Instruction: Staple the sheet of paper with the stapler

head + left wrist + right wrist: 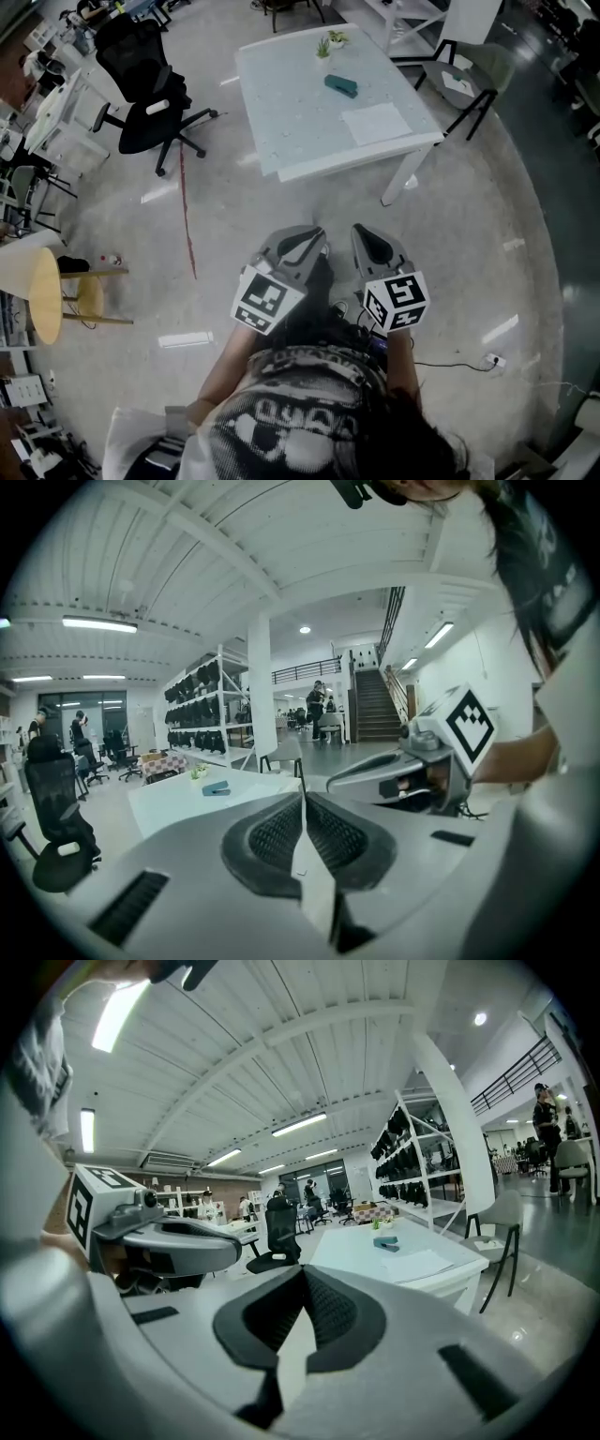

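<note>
A teal stapler (pixel 341 86) lies on the white table (pixel 281 131) at the top of the head view, and a white sheet of paper (pixel 377 123) lies flat near the table's right front corner. Both grippers are held side by side close to my body, well short of the table. The left gripper (pixel 317 234) is shut and holds nothing. The right gripper (pixel 360 232) is also shut with nothing in it. The right gripper view shows the stapler (pixel 385 1242) and the paper (pixel 417 1262) far ahead. The left gripper view shows the stapler (pixel 217 787) small in the distance.
A small potted plant (pixel 325 45) stands at the table's far edge. A black office chair (pixel 145 94) is left of the table and a light chair (pixel 469 75) is at its right. A round wooden stool (pixel 42 291) is far left. Bare floor lies between me and the table.
</note>
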The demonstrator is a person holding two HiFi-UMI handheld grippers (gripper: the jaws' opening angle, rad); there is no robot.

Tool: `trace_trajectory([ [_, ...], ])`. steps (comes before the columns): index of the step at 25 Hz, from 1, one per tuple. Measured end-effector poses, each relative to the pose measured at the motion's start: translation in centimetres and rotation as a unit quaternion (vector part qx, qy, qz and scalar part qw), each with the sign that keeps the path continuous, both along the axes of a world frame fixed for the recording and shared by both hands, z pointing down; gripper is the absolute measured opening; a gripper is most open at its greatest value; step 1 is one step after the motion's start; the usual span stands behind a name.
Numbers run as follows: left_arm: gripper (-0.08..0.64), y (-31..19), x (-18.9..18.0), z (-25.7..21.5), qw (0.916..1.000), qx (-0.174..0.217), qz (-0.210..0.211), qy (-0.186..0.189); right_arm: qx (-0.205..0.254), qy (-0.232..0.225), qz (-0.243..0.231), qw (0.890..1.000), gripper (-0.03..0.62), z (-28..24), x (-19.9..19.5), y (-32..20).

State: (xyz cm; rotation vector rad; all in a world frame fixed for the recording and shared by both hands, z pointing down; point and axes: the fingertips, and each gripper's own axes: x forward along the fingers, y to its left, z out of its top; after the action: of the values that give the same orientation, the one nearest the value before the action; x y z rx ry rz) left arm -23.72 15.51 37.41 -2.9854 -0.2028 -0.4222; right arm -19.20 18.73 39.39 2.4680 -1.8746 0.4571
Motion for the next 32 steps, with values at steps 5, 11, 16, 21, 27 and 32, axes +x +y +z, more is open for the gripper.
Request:
trace_trajectory([
  [5,0.010,-1.1,1.4,0.6,0.9999,0.002,-0.005,-0.012,0.003,-0.011,0.000,1.000,-0.008,0.6,2.3,-1.2],
  [11,0.010,-3.1,5.4,1.1,0.9998,-0.007,0.009,-0.015,-0.010,-0.017,0.017,1.000,-0.008,1.4,5.8,-2.4],
  [16,0.010,-4.4,10.5,1.7,0.9990,-0.019,0.038,-0.017,-0.024,-0.021,0.041,0.999,-0.008,2.1,10.9,-3.8],
  [21,0.009,-8.4,15.7,2.1,0.9982,-0.027,0.050,-0.020,-0.043,-0.028,0.052,0.997,-0.008,2.9,15.6,-7.2],
  [27,0.009,-13.6,20.8,1.9,0.9976,-0.038,0.056,-0.017,-0.064,-0.032,0.063,0.995,-0.008,3.3,20.2,-11.4],
  [32,0.011,-16.5,23.8,2.4,0.9962,-0.053,0.067,-0.018,-0.081,-0.030,0.070,0.994,-0.008,3.4,22.9,-14.3],
])
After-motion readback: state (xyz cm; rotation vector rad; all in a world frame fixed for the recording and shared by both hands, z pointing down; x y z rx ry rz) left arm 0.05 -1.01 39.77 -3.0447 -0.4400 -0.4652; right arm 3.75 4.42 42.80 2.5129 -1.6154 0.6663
